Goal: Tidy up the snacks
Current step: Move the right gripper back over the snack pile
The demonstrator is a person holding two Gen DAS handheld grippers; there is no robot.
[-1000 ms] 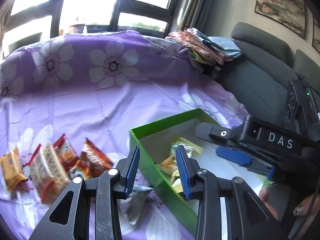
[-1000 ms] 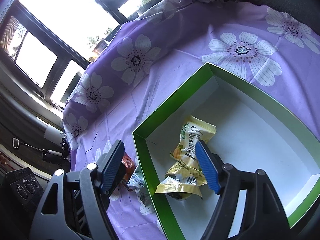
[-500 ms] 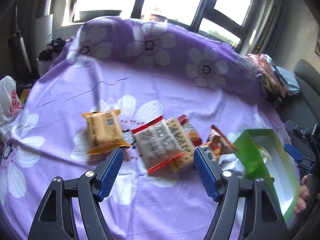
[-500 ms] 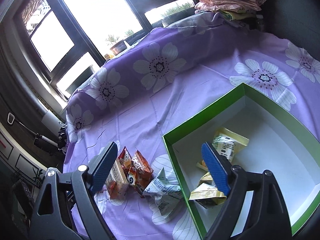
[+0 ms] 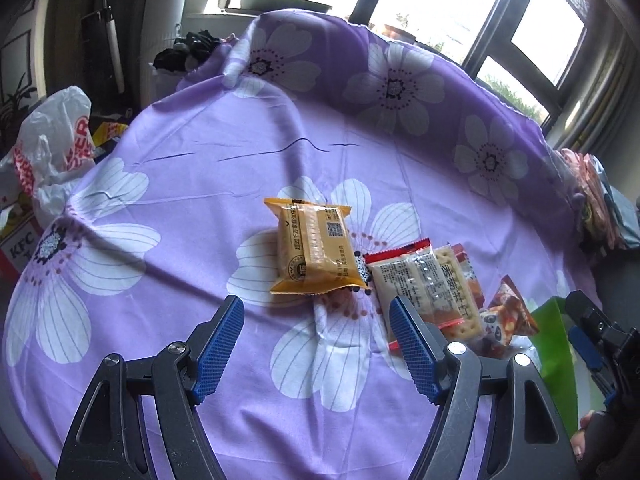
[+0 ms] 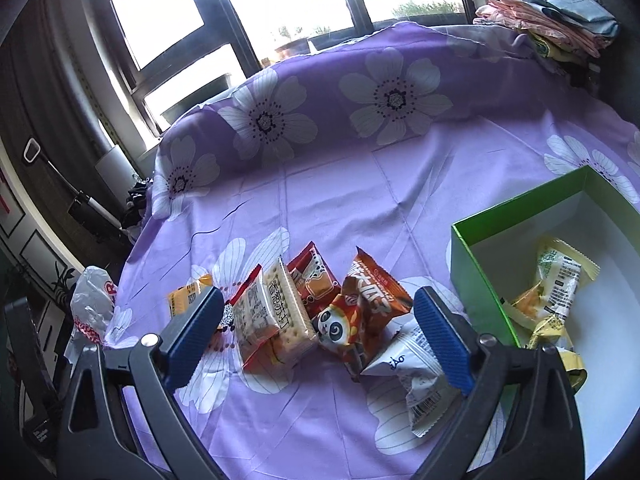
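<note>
An orange snack packet (image 5: 314, 254) lies on the purple flowered cloth (image 5: 200, 200), just beyond my open, empty left gripper (image 5: 316, 344). A clear cracker pack with red ends (image 5: 424, 284) (image 6: 270, 312) lies to its right, then red-orange packets (image 6: 364, 312) and a white packet (image 6: 416, 372). My right gripper (image 6: 320, 340) is open and empty above these packets. The green box (image 6: 472, 256) at the right holds several yellow packets (image 6: 556, 288); its edge shows in the left wrist view (image 5: 554, 344).
A white plastic bag (image 5: 52, 140) and a KFC box (image 5: 16, 244) sit past the cloth's left edge. Folded clothes (image 6: 548, 32) are piled at the far right. Windows run along the back. The right gripper (image 5: 600, 348) shows at the left view's right edge.
My left gripper opened wide and swung left from the green box to the orange packet. My right gripper pulled back and left from the box to above the loose packets.
</note>
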